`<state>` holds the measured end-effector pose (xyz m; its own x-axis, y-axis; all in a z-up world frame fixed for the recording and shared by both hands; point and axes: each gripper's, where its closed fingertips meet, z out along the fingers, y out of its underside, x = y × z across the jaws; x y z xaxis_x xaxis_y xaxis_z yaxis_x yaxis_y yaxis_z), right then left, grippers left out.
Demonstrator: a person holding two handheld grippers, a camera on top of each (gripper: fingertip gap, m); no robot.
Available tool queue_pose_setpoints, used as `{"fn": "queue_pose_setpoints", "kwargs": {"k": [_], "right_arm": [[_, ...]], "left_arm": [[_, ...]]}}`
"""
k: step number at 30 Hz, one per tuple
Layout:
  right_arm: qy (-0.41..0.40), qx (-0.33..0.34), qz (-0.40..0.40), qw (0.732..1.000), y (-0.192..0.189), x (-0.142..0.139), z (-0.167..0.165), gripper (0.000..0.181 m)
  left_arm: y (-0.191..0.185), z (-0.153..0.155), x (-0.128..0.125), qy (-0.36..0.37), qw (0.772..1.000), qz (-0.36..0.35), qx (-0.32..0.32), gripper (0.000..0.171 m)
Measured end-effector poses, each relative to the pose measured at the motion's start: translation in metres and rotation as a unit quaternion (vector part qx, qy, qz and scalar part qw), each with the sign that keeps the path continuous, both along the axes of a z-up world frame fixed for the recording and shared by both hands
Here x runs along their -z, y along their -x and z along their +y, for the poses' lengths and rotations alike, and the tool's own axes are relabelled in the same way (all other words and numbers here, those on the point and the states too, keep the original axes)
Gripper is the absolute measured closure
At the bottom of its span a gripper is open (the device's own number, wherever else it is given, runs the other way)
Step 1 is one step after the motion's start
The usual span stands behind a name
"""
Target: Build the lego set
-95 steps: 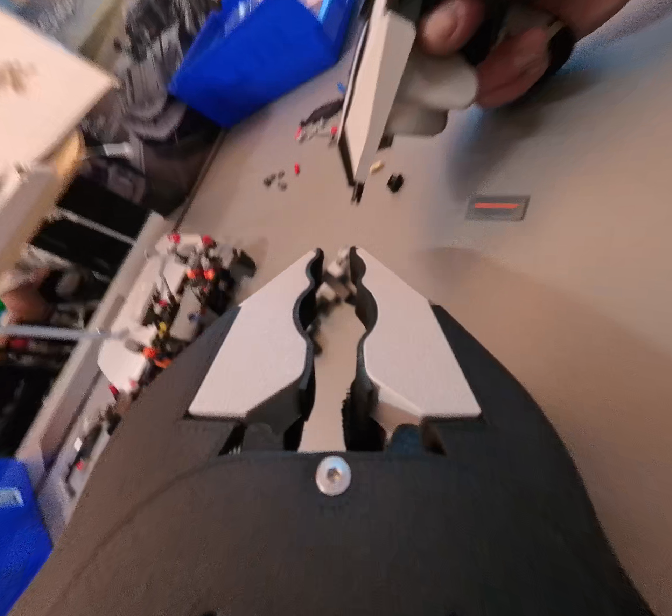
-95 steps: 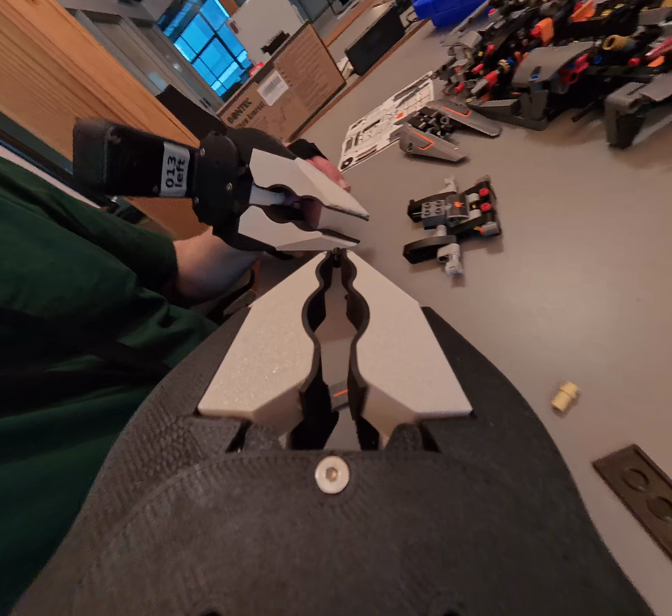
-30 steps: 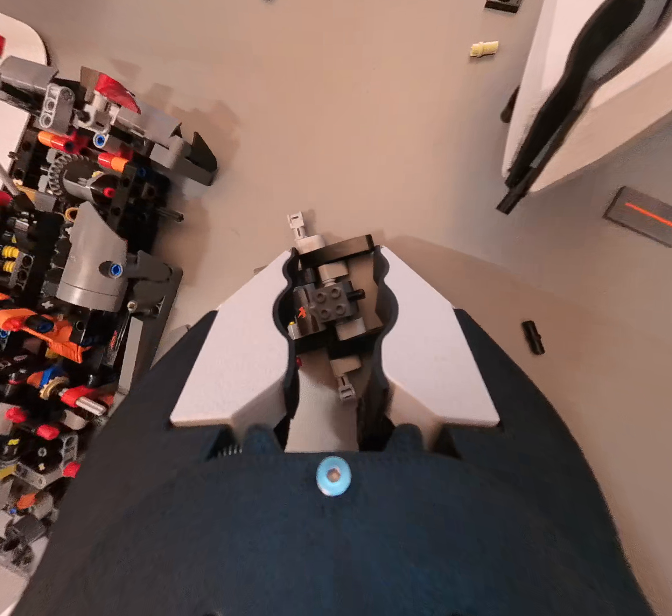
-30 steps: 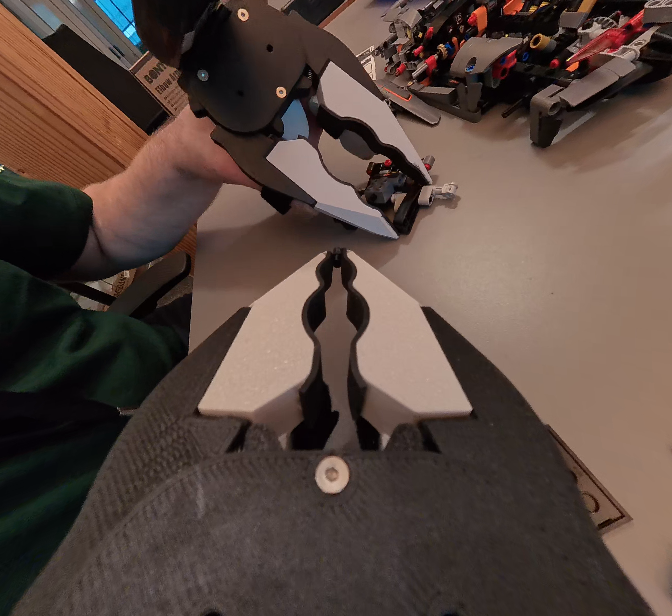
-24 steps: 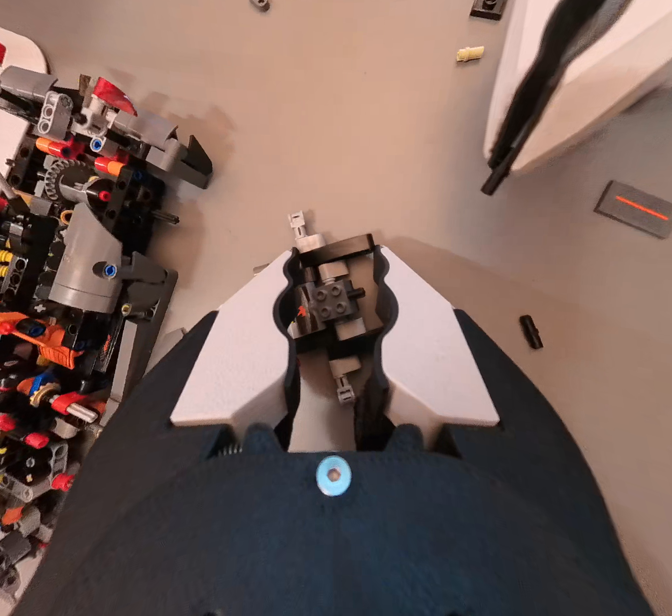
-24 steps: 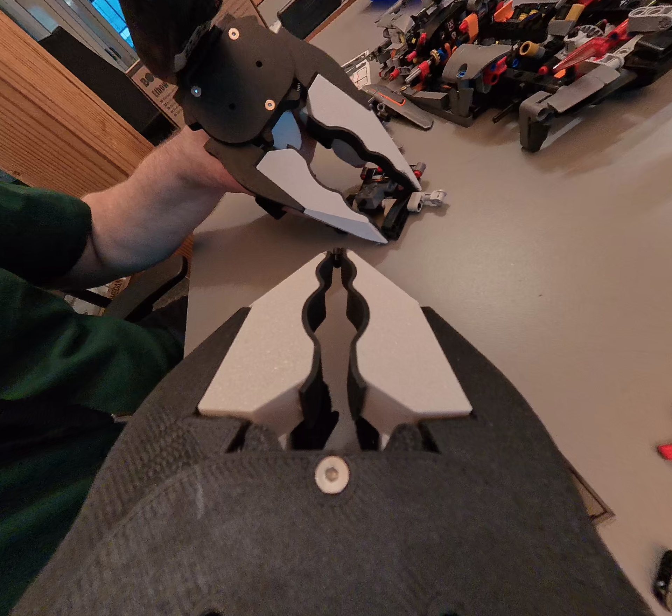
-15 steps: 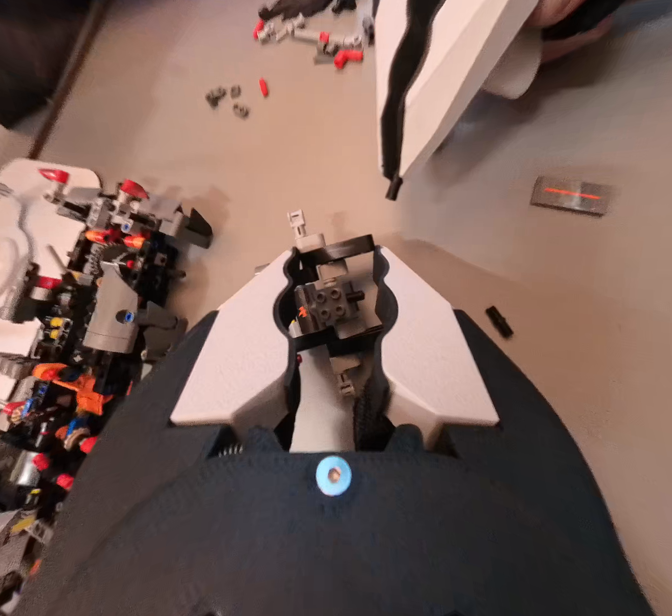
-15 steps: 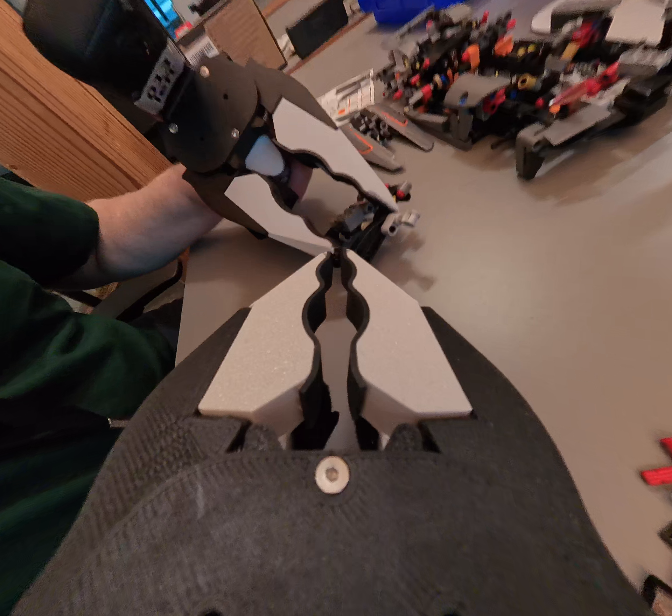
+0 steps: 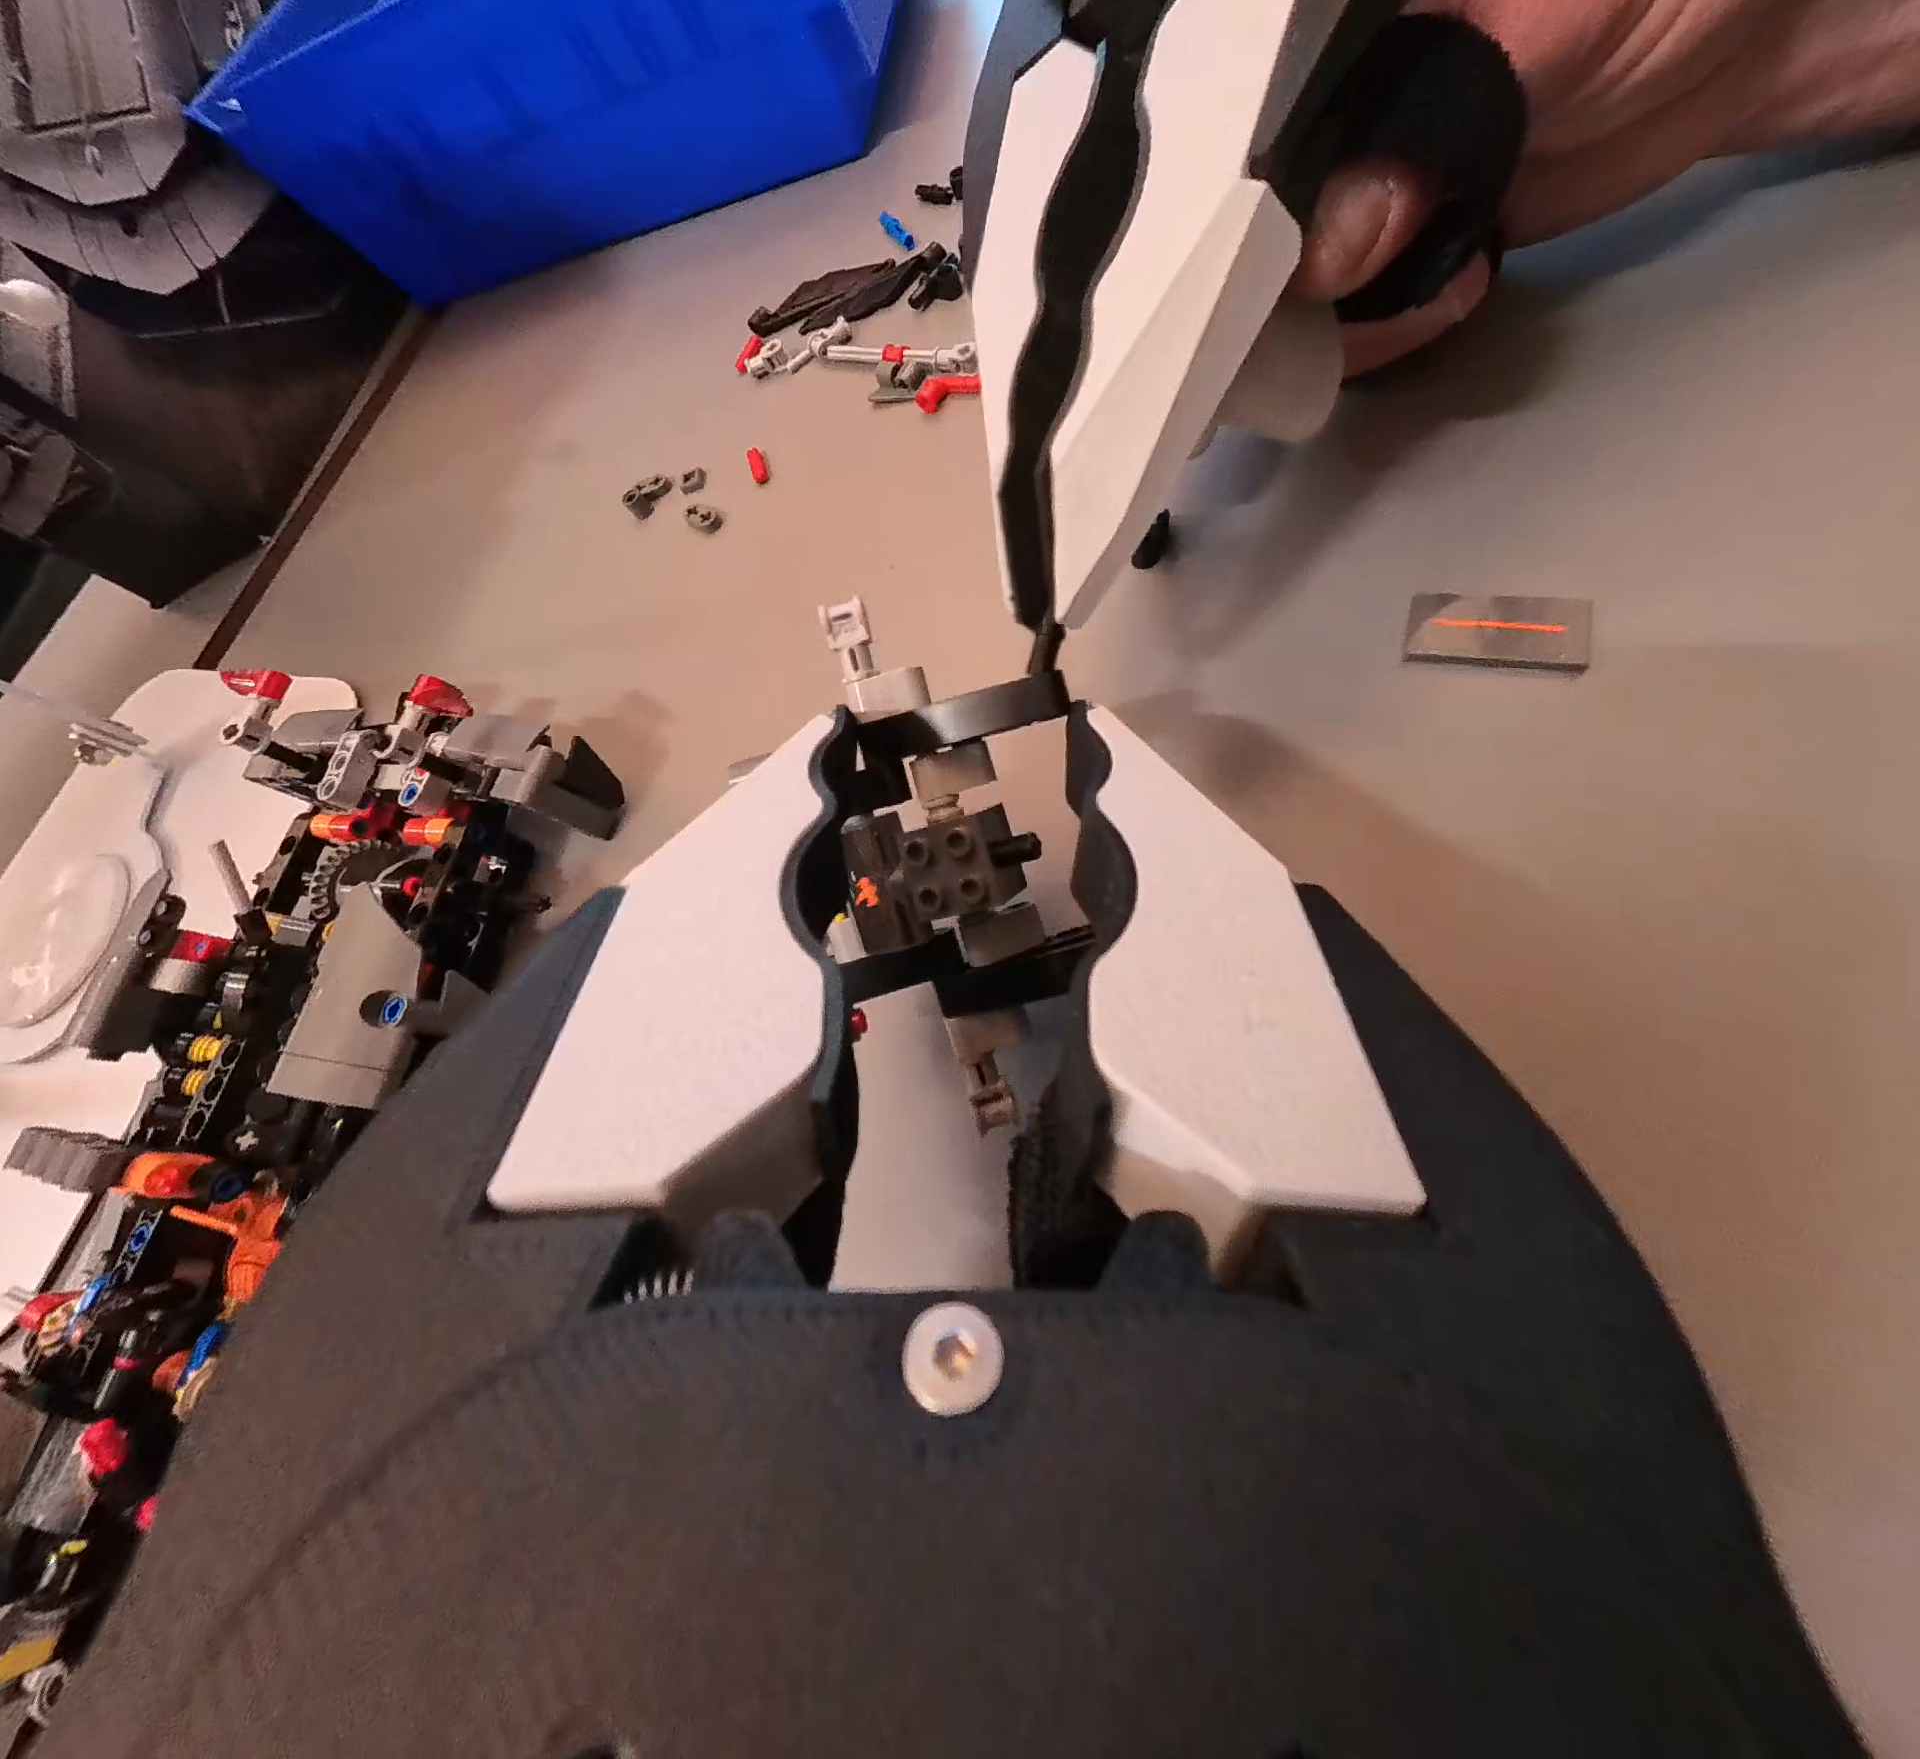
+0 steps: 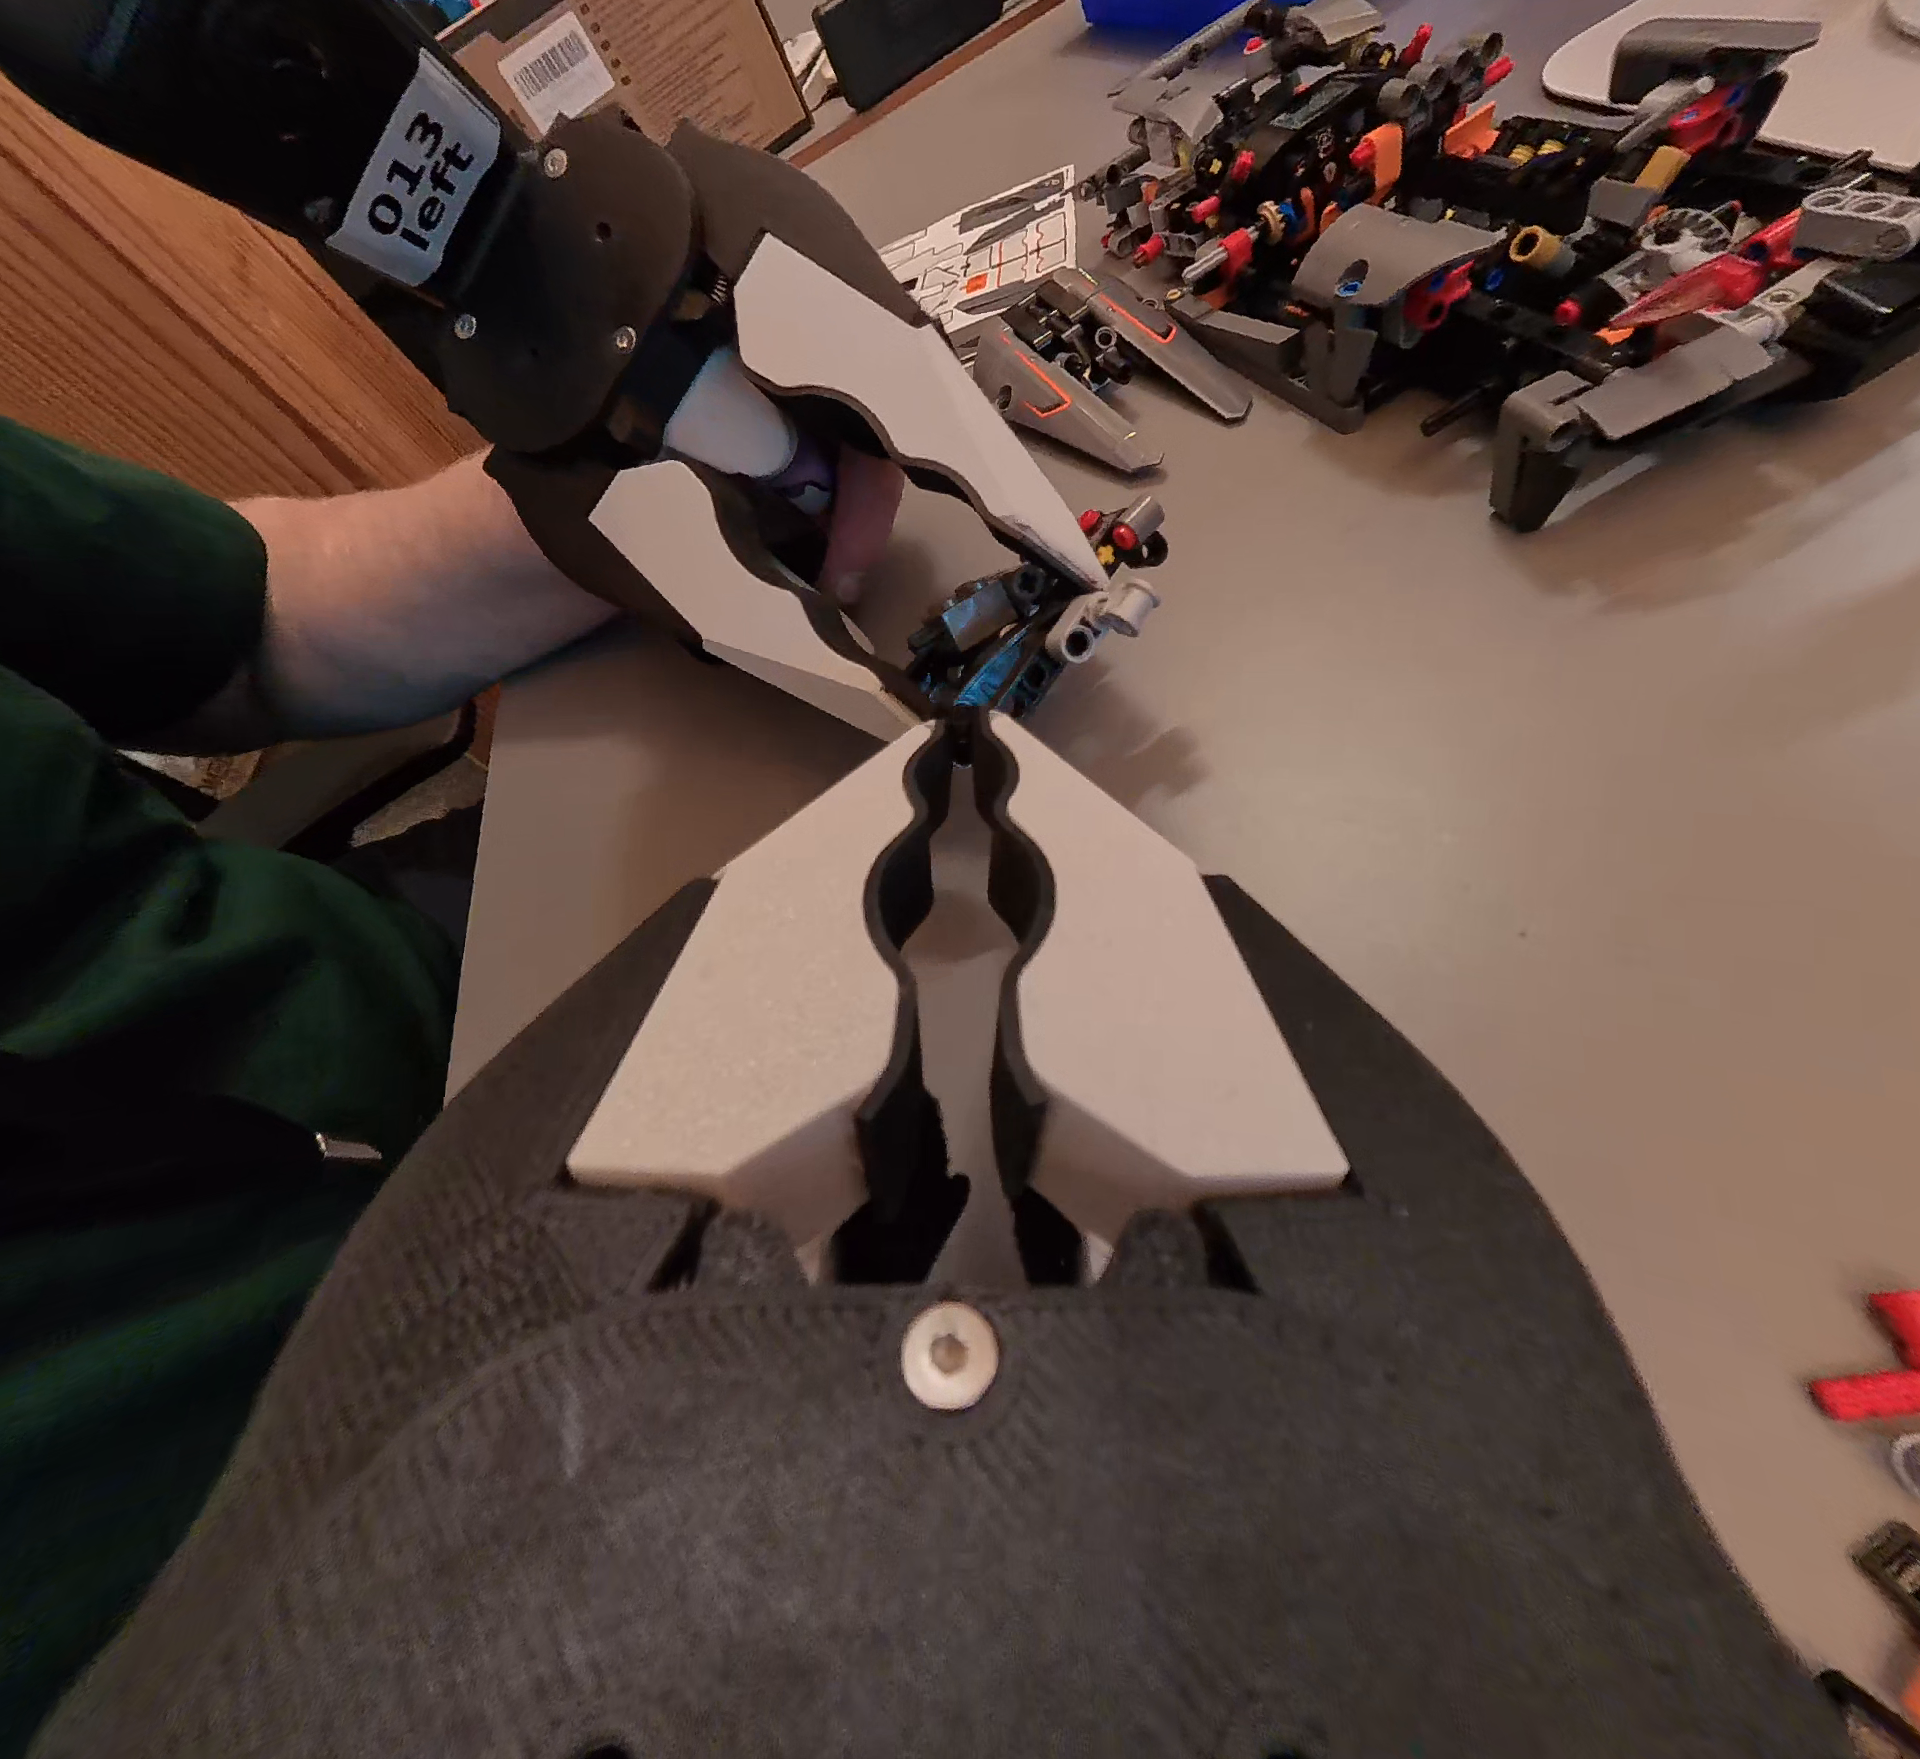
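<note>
**Pin meets sub-assembly above the surface**

The left gripper (image 9: 956, 722) has its jaws clamped on a small black-and-grey sub-assembly (image 9: 940, 878), held just above the grey surface (image 9: 1558, 878). A black curved beam runs across the sub-assembly's far end, and a light grey connector sticks out beyond it.

The right gripper (image 10: 958, 735) has its jaws closed on a small black pin (image 9: 1042, 644), whose tip touches the right end of that beam. In the right wrist view the pin shows only as a dark sliver at the jaw tips.

Left of the sub-assembly lies the large part-built model (image 9: 343, 899). Beyond the sub-assembly, loose pieces (image 9: 862, 359) are scattered, and farther off stands a blue bin (image 9: 551, 68). To the sub-assembly's right lies a flat grey tile (image 9: 1498, 631) with an orange stripe.
</note>
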<state>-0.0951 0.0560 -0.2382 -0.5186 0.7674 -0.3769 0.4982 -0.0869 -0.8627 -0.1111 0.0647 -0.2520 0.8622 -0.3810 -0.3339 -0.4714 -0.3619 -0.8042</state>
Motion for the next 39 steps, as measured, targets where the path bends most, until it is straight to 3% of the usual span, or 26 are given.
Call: {"fn": "queue_pose_setpoints", "kwargs": {"k": [6,15,18,28,32,39], "right_arm": [[-0.023,-0.018,-0.004,1.0,-0.002,0.004,-0.004,0.181],[-0.124,-0.032,0.0,0.992,-0.003,0.014,-0.007,0.181],[-0.109,-0.038,-0.006,0.993,-0.006,0.013,-0.006,0.181],[-0.09,0.023,-0.019,0.996,-0.039,0.003,0.055,0.181],[-0.082,0.019,-0.024,0.996,-0.07,-0.007,0.058,0.169],[-0.187,0.004,-0.087,0.979,-0.099,0.044,0.02,0.162]], "left_arm": [[-0.002,-0.002,0.004,0.006,1.0,0.024,0.013,0.133],[-0.005,0.001,0.008,0.012,0.998,0.059,0.023,0.133],[-0.004,0.001,0.016,0.03,0.996,0.076,0.023,0.133],[0.002,0.0,0.023,0.056,0.997,0.045,0.02,0.133],[0.003,0.001,0.028,0.063,0.997,0.038,0.016,0.133],[0.001,0.005,0.029,0.063,0.997,0.046,0.016,0.133]]}}
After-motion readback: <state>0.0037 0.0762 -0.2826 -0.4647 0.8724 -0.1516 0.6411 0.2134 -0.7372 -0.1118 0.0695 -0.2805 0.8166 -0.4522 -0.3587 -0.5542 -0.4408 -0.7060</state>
